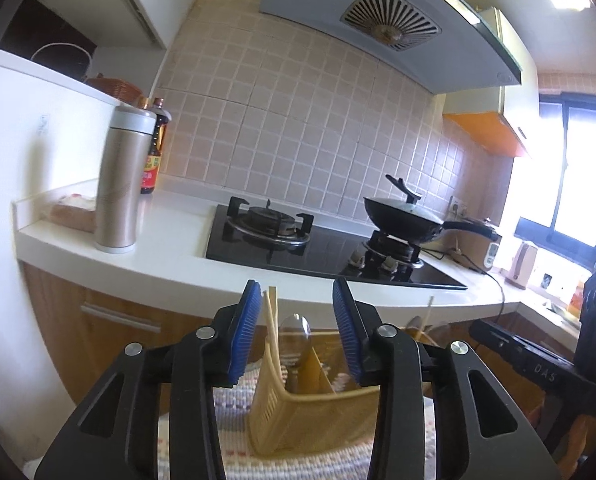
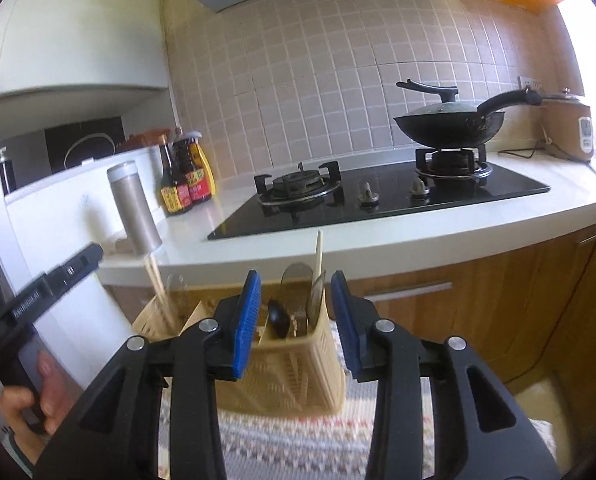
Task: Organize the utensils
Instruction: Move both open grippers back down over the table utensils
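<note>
My left gripper stands with its blue pads parted and nothing pressed between them; a pair of chopsticks rises just inside the left pad, whether touching it I cannot tell, and a clear spoon stands in the gap beyond. Both sit in the yellow utensil basket directly below and ahead of the tips, on a woven mat. My right gripper is likewise parted and empty, poised over the same basket's other end, where a dark spoon, a clear scoop and a pale stick stand between the pads. Left of it my left hand grips its tool's handle. Farther ahead lie the white counter, the gas hob with a lidded wok, a steel flask and sauce bottles.
</note>
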Demonstrator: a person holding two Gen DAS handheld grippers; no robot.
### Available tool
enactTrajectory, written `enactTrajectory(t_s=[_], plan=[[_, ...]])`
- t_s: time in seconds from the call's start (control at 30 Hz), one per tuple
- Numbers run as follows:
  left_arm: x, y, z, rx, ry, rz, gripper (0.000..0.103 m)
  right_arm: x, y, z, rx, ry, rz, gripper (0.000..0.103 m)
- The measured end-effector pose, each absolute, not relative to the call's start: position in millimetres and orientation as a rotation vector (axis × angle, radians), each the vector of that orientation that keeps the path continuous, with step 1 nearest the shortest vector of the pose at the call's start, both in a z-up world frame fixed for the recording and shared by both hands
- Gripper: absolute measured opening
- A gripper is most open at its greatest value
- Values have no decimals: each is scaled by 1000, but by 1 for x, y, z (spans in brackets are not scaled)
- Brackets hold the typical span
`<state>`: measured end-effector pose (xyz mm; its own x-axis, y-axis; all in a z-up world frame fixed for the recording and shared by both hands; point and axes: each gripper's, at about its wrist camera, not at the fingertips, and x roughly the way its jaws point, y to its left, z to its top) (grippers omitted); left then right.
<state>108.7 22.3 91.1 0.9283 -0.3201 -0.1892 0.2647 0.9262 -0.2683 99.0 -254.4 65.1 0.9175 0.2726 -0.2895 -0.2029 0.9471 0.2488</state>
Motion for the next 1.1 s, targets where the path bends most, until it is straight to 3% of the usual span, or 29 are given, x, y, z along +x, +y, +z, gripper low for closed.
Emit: enactTrajectory(t_s=[0.5, 0.6, 0.67, 0.7, 1.1], plan=[[36, 30, 96, -216, 343, -350, 46, 25, -220, 69, 83, 549, 257, 34], [30, 33, 86, -219, 412, -354, 48, 17, -212, 57, 56, 626, 262, 35], [28, 35, 78, -218, 467, -354, 48, 14, -208, 49, 42, 673, 253, 49], [27, 37, 73, -219, 499, -350, 48, 13, -207, 45, 39, 691, 248, 50], [32, 37, -4, -172, 852, -385, 48, 2, -212, -24, 68, 924, 212, 50]])
